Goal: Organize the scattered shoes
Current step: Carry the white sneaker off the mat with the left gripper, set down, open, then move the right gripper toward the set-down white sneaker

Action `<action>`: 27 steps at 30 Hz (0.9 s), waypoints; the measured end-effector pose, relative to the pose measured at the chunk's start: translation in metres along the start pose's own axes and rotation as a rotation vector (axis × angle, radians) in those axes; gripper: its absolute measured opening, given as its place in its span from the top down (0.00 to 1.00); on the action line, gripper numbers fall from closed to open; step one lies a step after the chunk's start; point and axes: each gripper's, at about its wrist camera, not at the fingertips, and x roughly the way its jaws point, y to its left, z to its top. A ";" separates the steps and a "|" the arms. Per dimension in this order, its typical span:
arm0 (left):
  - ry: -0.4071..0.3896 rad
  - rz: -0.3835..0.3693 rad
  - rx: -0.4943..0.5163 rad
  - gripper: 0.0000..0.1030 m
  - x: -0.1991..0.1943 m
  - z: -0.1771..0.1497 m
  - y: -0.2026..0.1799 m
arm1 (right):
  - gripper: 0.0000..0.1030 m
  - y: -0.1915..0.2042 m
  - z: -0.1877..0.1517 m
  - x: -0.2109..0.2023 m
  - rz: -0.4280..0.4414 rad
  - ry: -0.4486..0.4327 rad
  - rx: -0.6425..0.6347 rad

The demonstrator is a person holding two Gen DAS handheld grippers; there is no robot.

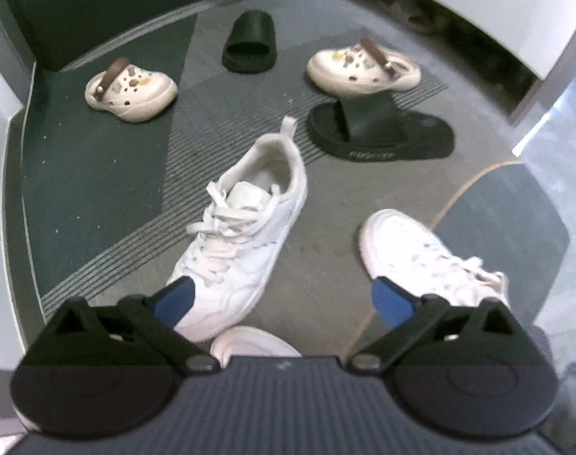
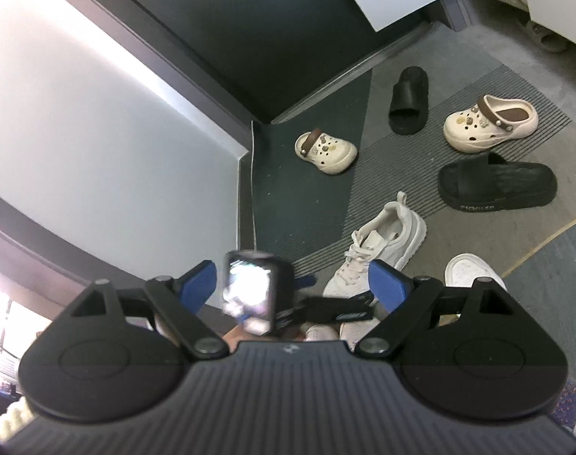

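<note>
My left gripper (image 1: 284, 295) hangs open above the floor, with nothing gripped. Its left finger overlaps the toe of a white laced sneaker (image 1: 242, 235). A second white sneaker (image 1: 420, 258) lies at the right finger. Farther off lie two cream clogs (image 1: 132, 91) (image 1: 364, 72) and two black slides (image 1: 250, 43) (image 1: 379, 129). My right gripper (image 2: 293, 276) is open too and holds nothing. The camera block of the left unit (image 2: 250, 288) shows between its fingers. The right wrist view has the same sneakers (image 2: 379, 250) (image 2: 470, 269), clogs (image 2: 326, 149) (image 2: 489, 123) and slides (image 2: 409, 100) (image 2: 496, 182).
A white panel (image 2: 98, 132) and a dark wall (image 2: 250, 38) close the left and far sides. A white cabinet (image 1: 496, 11) stands at the far right, with a tan slipper (image 2: 546, 38) beneath it. A blue-grey rug with a yellow edge (image 1: 496, 220) lies at right. A pale rounded shape (image 1: 250, 341) sits under the left gripper.
</note>
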 end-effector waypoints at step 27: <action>-0.365 0.130 -0.340 0.00 -0.261 -0.034 0.020 | 0.14 -0.009 -0.049 0.013 -0.154 0.144 -0.314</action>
